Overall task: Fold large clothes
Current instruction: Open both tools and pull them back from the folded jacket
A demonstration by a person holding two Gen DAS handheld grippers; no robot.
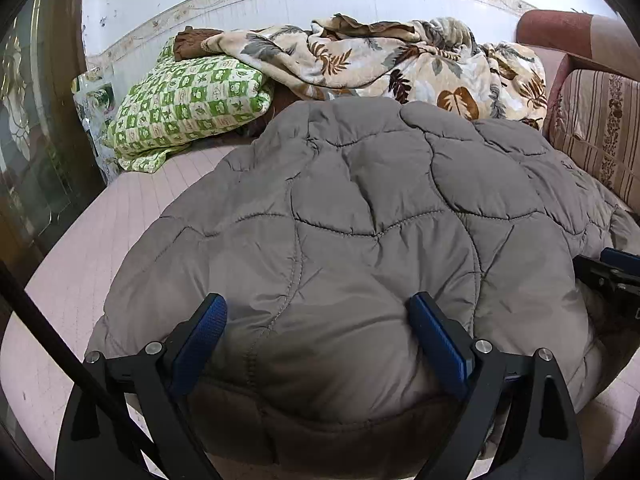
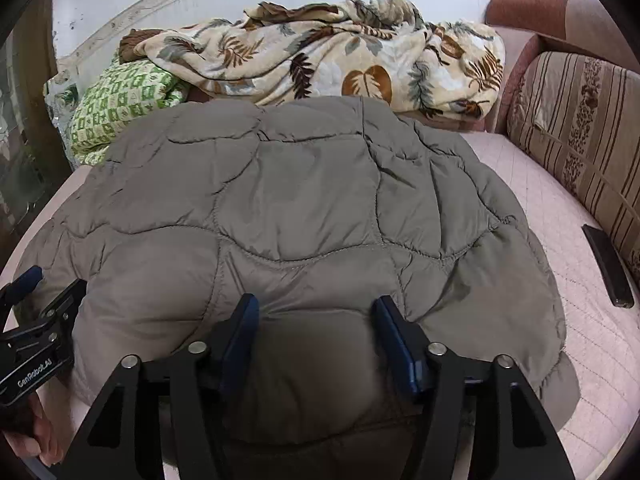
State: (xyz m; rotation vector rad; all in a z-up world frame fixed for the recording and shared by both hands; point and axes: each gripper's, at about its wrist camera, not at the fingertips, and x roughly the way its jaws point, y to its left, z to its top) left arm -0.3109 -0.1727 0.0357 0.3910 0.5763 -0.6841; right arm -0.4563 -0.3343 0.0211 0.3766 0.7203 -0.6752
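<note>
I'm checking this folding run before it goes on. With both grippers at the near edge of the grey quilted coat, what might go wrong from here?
1. The puffy grey quilted coat bulges between the open left gripper and right gripper; a pinch may catch only the top layer, or slip.
2. Folding it away may push it into the leaf-print blanket just behind.
3. The dark flat object to the right could get covered or knocked.

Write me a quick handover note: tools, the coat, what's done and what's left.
Left tool: open, its fingers either side of a puffed part of the grey quilted coat near its front edge, not clamped.
Right tool: open the same way, a little further right on the coat; nothing gripped.
Coat: lies bunched on the pink bed, in front of the leaf-print blanket. A phone sits by the striped cushion.
Done: coat looks folded once at least.
Left: probably grip the near edge and finish folding.
</note>
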